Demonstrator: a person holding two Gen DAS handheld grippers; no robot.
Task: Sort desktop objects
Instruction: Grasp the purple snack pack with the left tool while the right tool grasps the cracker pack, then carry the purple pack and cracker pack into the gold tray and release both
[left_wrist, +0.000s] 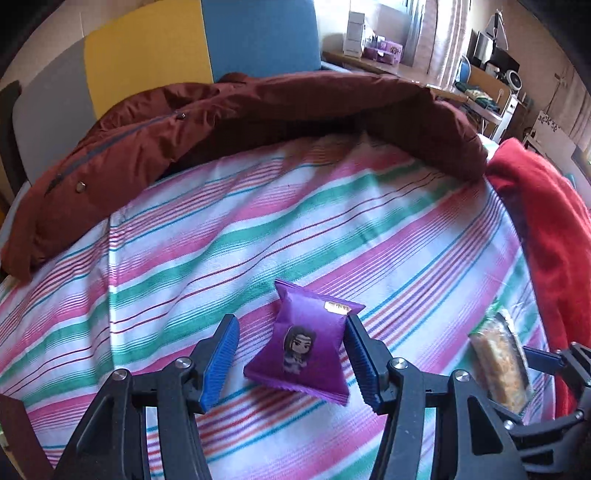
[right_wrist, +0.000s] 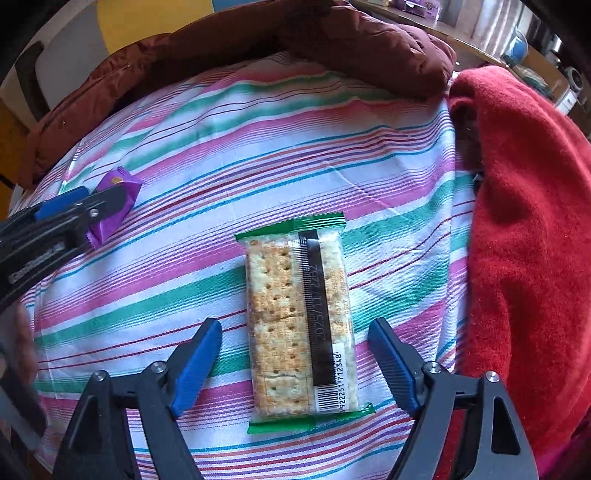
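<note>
Left gripper (left_wrist: 291, 354) straddles purple snack packet (left_wrist: 308, 350) on striped cloth (left_wrist: 221, 236); right pad touches, left pad clear, not clamped. Right wrist: right gripper (right_wrist: 295, 360) apart around cracker pack (right_wrist: 299, 317), no contact; red blanket (right_wrist: 528, 236) just beside.

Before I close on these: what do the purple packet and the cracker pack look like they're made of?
Purple packet: looks like thin opaque plastic or foil film, slightly glossy, with crimped zigzag end seals and a printed cartoon figure.

Cracker pack: clear glossy plastic film, since the crackers show through, with green crimped ends and a dark printed strip.

Both probably crinkle and slip.
</note>
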